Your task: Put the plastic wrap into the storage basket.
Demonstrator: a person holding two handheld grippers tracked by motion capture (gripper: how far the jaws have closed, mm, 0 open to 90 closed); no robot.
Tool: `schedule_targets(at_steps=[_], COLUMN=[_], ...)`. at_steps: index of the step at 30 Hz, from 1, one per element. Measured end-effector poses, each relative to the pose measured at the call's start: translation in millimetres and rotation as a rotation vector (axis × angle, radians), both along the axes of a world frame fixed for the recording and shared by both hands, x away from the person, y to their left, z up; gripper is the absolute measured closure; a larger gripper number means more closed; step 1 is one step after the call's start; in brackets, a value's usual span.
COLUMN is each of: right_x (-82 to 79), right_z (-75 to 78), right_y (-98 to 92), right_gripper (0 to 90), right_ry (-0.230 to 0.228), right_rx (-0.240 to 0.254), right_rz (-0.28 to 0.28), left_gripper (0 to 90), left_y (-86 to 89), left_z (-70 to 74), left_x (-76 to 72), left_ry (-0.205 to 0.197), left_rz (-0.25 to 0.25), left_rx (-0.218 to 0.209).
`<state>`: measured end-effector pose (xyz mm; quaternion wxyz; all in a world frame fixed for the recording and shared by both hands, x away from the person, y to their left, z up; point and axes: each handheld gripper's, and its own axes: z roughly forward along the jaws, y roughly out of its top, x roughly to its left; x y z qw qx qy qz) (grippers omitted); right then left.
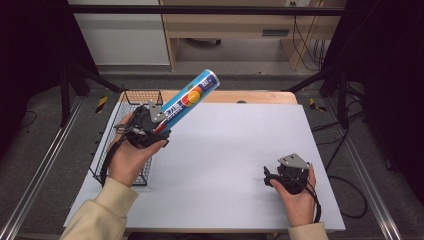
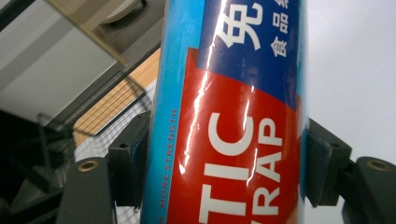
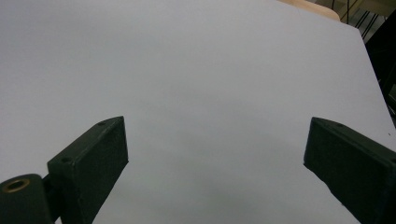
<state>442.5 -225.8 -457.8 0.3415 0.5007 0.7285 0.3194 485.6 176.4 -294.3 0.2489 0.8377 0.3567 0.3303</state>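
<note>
1. In the high view, the left gripper [image 1: 159,121] sits left of centre, its jaws clamped on the lower part of a blue and red plastic-wrap tube [image 1: 190,101].
2. The tube tilts toward the upper right, lifted clear of the grey bench [image 1: 225,150].
3. A wire basket [image 1: 131,102] lies just beside that hand, at the bench's left edge.
4. The right gripper [image 1: 268,178] rests at lower right, jaws wide apart and empty.

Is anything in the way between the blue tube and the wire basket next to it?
Nothing visible blocks it. The left gripper holds the blue tube tilted up in the air, right beside the wire basket, whose top is open.
</note>
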Motion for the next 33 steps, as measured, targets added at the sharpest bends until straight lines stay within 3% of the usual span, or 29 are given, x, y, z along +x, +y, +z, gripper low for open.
schedule_targets(at_steps=[8,13,17,25,33], right_x=[0.5,0.8,0.7,0.8,0.4], right_z=[-0.4,-0.8,-1.5,-1.9,-1.7], right_y=[2.2,1.4,0.4,2.2,1.7], right_gripper=[7.1,7.1,7.2,8.0,8.1], right_ry=[0.008,0.01,0.014,0.019,0.016], right_rx=[0.0,-0.002,-0.008,-0.014,-0.015], right_rz=[0.008,0.007,0.008,0.011,0.013], left_gripper=[30.4,30.6,30.6,30.7,30.8], left_y=[22.3,33.8,45.1,53.0,56.8], left_z=[4.1,0.9,-0.5,-10.8,-19.3], left_x=[-6.3,-8.1,-13.0,-17.3,-19.1], left_ry=[-0.012,0.011,0.033,0.062,0.082], left_rz=[0.106,0.163,0.218,0.238,0.247], left_rx=[0.014,0.02,0.05,0.104,0.112])
